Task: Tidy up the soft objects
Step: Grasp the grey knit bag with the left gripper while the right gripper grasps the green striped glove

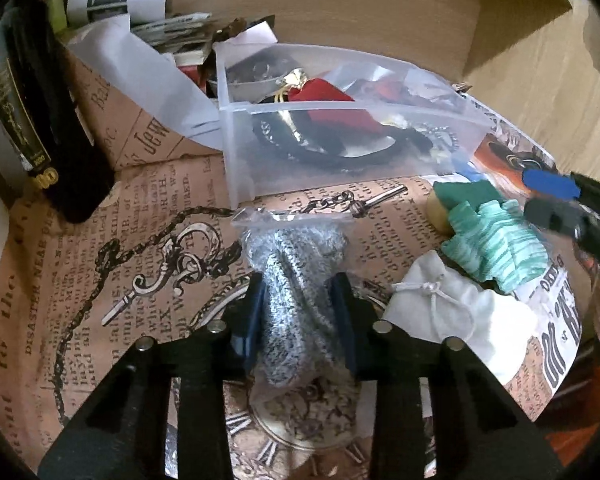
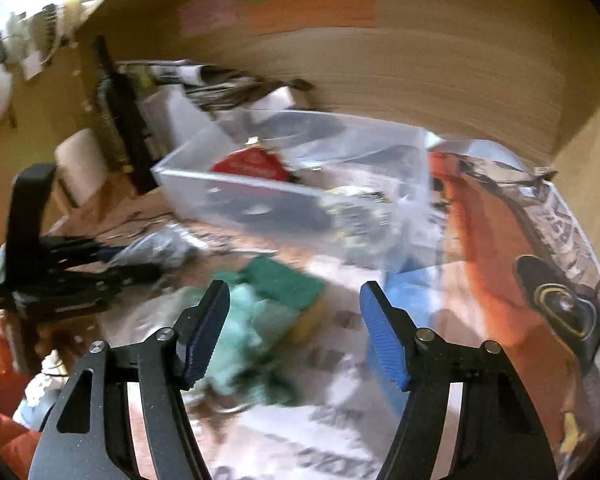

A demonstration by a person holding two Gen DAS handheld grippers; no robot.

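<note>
Newsprint-patterned paper [image 1: 148, 240] spread over the surface, dark bottle [image 1: 32, 120] laid at its left edge, rolled papers [image 1: 116, 0] stacked in the far-left corner, wooden back panel [image 1: 340, 12] behind.

surface: newsprint-patterned paper [image 1: 80, 280] | on it: clear bin [image 1: 240, 152], bagged grey knit [image 1: 296, 280], white pouch [image 1: 460, 320], green cloth [image 1: 496, 240]

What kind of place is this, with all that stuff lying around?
Probably a cluttered desk nook or shelf at home. Wooden walls close it in, old-style newspaper-print paper lines the surface, and a clear plastic bin holds trinkets beside stacked papers.
</note>
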